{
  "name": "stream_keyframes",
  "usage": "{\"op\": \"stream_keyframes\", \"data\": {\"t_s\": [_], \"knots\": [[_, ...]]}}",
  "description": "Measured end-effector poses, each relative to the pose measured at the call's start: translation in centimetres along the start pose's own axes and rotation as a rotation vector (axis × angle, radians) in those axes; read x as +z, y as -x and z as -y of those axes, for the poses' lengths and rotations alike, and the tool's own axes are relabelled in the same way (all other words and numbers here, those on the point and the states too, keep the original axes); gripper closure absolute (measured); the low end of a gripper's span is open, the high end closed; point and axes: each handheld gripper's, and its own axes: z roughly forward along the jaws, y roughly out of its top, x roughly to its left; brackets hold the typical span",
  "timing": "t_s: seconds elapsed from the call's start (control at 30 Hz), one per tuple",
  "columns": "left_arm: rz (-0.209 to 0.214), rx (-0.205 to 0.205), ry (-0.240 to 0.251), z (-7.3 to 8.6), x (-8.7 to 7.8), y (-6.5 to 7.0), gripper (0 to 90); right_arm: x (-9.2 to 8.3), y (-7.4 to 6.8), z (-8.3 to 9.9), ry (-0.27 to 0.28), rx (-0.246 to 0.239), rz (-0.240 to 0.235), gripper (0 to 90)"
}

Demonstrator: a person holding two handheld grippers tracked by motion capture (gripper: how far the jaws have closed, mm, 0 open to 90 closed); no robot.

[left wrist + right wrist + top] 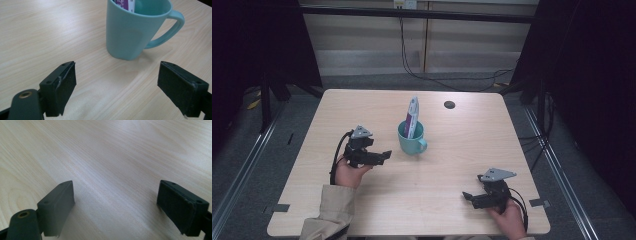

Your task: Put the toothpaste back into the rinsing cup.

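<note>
High view: a teal mug [411, 139] stands upright near the middle of the light wooden table [362, 107], a little toward the far edge, with its handle turned toward the near right corner. A flat white and purple packet [412, 116] stands in the mug, leaning on the rim and rising well above it. A small dark round spot [449, 104] lies on the tabletop toward the far right corner, well apart from the mug.

The left gripper [384, 155], held in the person's left hand [349, 172], sits just left of the mug and points at it, near but not touching. In the left gripper view its black jaws stand wide apart with nothing between them, and the mug [132, 27] is straight ahead beyond the tips, its handle off to the right and the packet's purple print [125, 3] showing inside the rim.

The right gripper [468, 196], in the right hand [510, 220], rests close to the near right corner, well apart from the mug and pointing left along the near edge. The right gripper view shows its jaws spread wide over bare wood grain [112, 157], holding nothing.
</note>
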Motion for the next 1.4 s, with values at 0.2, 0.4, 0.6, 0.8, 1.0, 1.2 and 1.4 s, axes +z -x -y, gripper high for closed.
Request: {"op": "stream_keyframes", "data": {"t_s": [0.2, 0.4, 0.6, 0.8, 1.0, 1.2, 1.4], "knots": [[0.000, 0.015, -0.005, 1.0, 0.2, 0.3, 15.0, 0.0, 0.0, 0.0, 0.001, -0.001, 0.000, 13.5], [-0.004, 0.025, -0.029, 2.0, 0.4, 0.4, 14.9, 0.0, 0.0, 0.0, 0.000, 0.000, 0.000, 13.4], [-0.018, 0.037, -0.065, 3.2, 0.7, 0.3, 14.8, 0.0, 0.0, 0.0, 0.000, 0.000, 0.000, 13.4], [-0.035, 0.050, -0.082, 4.1, 0.7, 0.3, 14.8, 0.0, 0.0, 0.0, 0.000, 0.000, 0.000, 13.5], [-0.043, 0.057, -0.091, 4.9, 0.7, 0.2, 14.7, 0.0, 0.0, 0.0, 0.001, -0.001, 0.000, 13.4], [-0.048, 0.072, -0.100, 5.3, 0.7, 0.2, 14.4, 0.0, 0.0, 0.0, 0.000, 0.000, 0.000, 13.5], [-0.053, 0.079, -0.105, 5.6, 0.7, 0.2, 13.7, 0.0, 0.0, 0.0, 0.001, 0.000, 0.000, 13.5]]}}
